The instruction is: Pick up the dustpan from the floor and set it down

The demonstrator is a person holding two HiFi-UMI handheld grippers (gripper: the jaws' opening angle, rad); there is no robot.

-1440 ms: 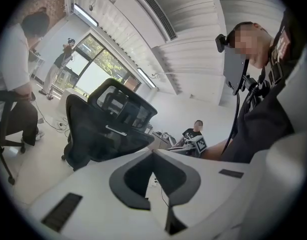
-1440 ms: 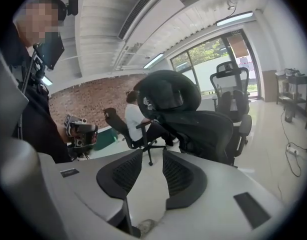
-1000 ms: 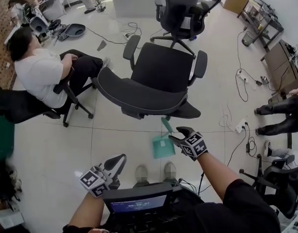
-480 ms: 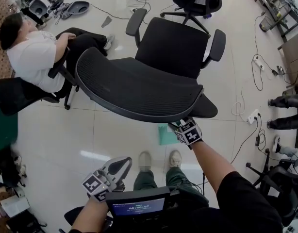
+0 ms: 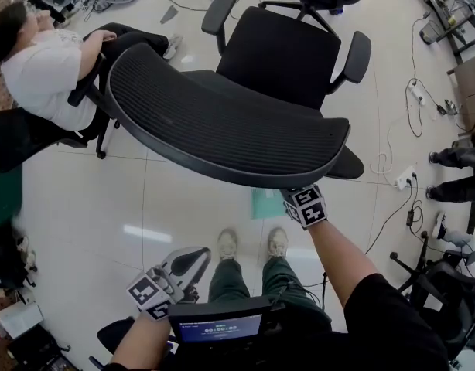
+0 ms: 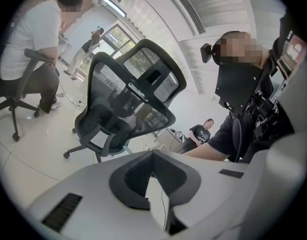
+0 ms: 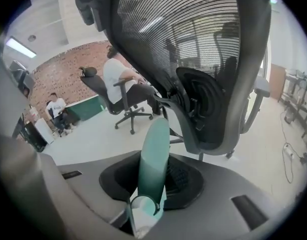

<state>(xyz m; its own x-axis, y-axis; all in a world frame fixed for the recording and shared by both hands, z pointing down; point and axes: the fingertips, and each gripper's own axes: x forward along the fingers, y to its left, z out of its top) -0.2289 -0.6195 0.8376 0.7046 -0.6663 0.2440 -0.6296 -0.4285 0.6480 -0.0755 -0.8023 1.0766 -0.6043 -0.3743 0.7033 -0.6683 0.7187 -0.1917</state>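
Note:
The teal dustpan [image 5: 266, 204] lies on the pale floor tiles, half hidden under the rim of a black mesh chair back [image 5: 222, 122]. My right gripper [image 5: 298, 201] reaches under that rim at the pan's right edge. In the right gripper view the dustpan's teal handle [image 7: 153, 159] runs straight up between the closing jaws, and its ringed end sits pinched low between them. My left gripper [image 5: 185, 264] hangs low at the left, apart from the pan. Its jaws are together with nothing in them [image 6: 156, 194].
The big office chair fills the middle, its seat [image 5: 284, 52] beyond the backrest. A seated person [image 5: 44, 68] is at the left. Cables [image 5: 392, 141] and a power strip [image 5: 405, 178] lie at the right, near another chair base [image 5: 446, 277]. My shoes [image 5: 228, 246] stand just behind the pan.
Both grippers have sunk toward the floor. The right one went from above the dustpan to its handle under the chair back's rim, and the chair back now looms larger and covers more of the pan.

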